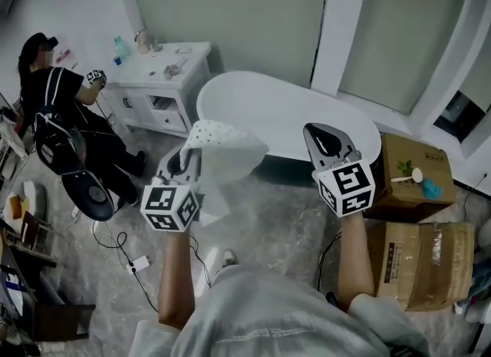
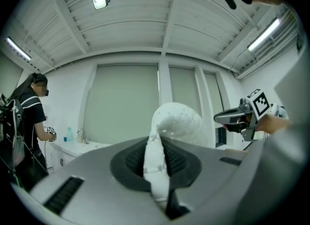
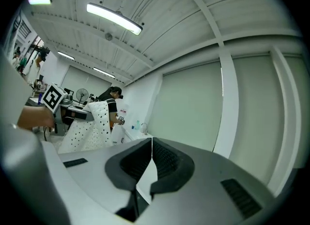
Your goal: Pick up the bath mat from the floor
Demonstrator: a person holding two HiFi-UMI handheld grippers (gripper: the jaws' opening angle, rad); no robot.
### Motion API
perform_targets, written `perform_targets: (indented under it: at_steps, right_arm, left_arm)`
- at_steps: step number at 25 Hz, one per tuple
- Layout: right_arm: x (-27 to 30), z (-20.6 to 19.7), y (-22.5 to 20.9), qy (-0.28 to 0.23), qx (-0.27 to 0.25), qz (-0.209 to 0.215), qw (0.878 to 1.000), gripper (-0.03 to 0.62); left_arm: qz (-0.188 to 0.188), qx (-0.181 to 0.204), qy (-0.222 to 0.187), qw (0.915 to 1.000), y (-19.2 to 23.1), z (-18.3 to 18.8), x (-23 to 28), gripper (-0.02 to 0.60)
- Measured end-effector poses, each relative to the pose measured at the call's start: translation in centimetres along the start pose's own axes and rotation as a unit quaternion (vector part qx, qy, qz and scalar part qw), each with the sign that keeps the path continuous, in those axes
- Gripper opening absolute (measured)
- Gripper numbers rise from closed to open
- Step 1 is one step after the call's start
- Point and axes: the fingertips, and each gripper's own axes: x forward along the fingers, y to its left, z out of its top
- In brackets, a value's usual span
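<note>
Beside the bathtub [image 1: 291,114], left gripper [image 1: 184,160] pinches the bath mat [image 1: 224,154]; right gripper [image 1: 326,142] sits closed, seemingly empty; thin hold may slip.

In the head view the bath mat [image 1: 226,156] covers the tips of the left tongs [image 1: 189,162] and part of the near rim of the bathtub [image 1: 284,110]. We cannot name the small things [image 1: 170,70] on the white table [image 1: 193,51]: they are too small.

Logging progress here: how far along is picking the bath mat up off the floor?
Done: the bath mat hangs clear of the floor. In hand: the left gripper is shut on its edge; the right gripper is shut, empty. Left: nothing that shows.
</note>
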Motion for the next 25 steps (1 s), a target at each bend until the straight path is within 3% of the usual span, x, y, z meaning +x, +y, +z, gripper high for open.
perform_targets:
  at_steps: [9,25]
  right_arm:
    - [-0.1,-0.3,0.1,-0.002,-0.005,0.018,1.0,0.017]
    - [0.2,-1.9,0.4,0.001,0.008,0.028,1.0,0.017]
  left_arm:
    - [-0.007,0.01,-0.012,0.9999,-1.3,1.8,-1.1,0.034]
    - [-0.026,0.017,0.004,0.9995,-2.5,0.5,-0.8,0.034]
